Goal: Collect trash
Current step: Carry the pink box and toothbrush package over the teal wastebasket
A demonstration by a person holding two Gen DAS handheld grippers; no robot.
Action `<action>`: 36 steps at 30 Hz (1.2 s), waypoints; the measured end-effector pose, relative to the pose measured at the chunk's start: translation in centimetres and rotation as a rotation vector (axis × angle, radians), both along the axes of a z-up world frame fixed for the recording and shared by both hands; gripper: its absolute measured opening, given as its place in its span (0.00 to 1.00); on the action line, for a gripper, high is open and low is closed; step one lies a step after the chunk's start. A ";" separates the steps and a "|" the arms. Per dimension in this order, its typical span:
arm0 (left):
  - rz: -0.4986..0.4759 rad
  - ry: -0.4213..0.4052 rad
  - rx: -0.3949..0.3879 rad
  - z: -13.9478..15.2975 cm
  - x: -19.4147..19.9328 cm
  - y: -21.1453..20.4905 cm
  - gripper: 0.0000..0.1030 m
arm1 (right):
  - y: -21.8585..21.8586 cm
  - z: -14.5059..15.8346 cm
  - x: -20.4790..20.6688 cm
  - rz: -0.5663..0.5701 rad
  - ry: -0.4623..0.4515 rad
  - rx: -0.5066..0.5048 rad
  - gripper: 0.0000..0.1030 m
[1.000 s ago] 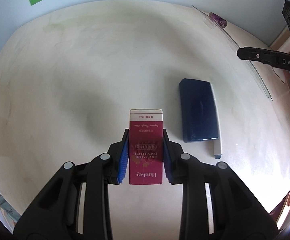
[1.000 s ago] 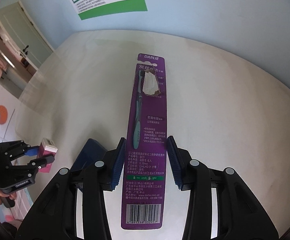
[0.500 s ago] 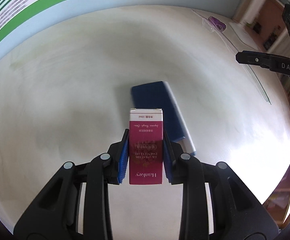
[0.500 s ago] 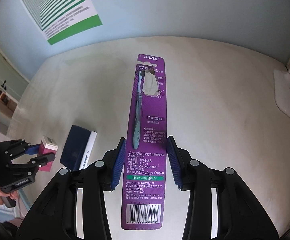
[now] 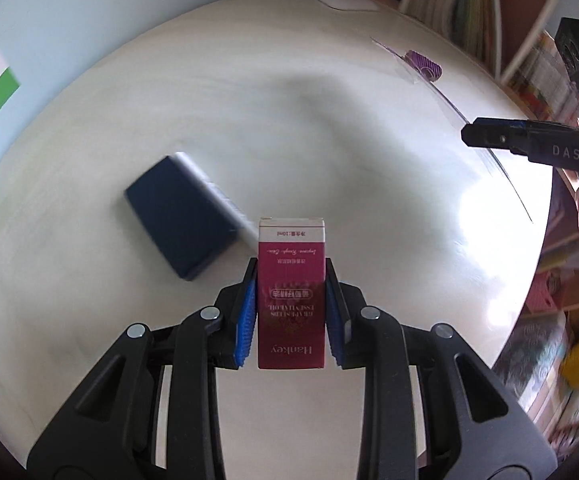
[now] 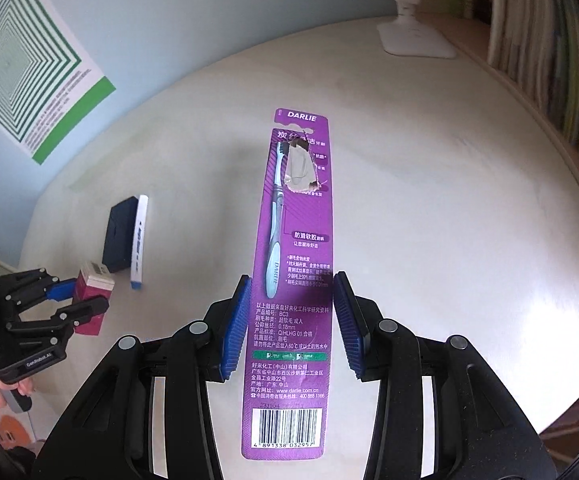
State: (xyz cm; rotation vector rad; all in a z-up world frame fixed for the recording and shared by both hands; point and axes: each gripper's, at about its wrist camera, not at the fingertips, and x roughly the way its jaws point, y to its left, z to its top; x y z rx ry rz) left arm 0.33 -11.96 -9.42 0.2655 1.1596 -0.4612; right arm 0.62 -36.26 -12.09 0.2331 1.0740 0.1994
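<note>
Over the white round table (image 5: 273, 92), my left gripper (image 5: 290, 268) is shut on a small dark red carton (image 5: 291, 300) with a white end, gripped by its two sides. From the right wrist view the same carton (image 6: 93, 284) shows in the left gripper (image 6: 77, 292) at the far left. My right gripper (image 6: 292, 280) is shut on a long purple toothbrush card (image 6: 295, 200) with a torn blister, the pads pressing its two long edges. In the left wrist view the right gripper (image 5: 489, 136) reaches in from the right, with the card (image 5: 425, 66) seen edge-on.
A dark blue case (image 5: 177, 216) lies on the table left of the carton, with a white marker (image 6: 139, 236) alongside it. A white lamp base (image 6: 413, 40) stands at the table's far edge. Bookshelves (image 6: 549, 60) line the right side, and a green poster (image 6: 29, 80) hangs on the wall.
Both hands have swung and rolled: the blue case slid from right of the carton to its left, and the bookshelves and lamp base came into view. Both grips are unchanged.
</note>
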 end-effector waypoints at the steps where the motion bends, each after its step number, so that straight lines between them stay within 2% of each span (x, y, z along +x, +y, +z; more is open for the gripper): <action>1: -0.021 0.001 0.003 -0.1 -0.1 -0.4 0.27 | -0.4 -0.1 -0.9 -0.022 0.002 0.001 0.41; 10: -0.255 0.023 0.006 -1.1 -3.3 -6.8 0.26 | -5.2 0.0 -9.7 -0.235 0.012 0.013 0.41; 16: -0.395 0.018 -0.007 -0.8 -6.6 -11.1 0.26 | -7.6 0.9 -15.5 -0.344 -0.002 0.017 0.41; 24: -0.538 0.014 0.003 -1.5 -13.5 -16.9 0.26 | -9.8 0.4 -25.2 -0.460 -0.006 0.043 0.41; 36: -0.732 0.029 0.040 -2.9 -24.5 -22.0 0.26 | -12.0 -2.4 -39.8 -0.631 0.049 0.085 0.41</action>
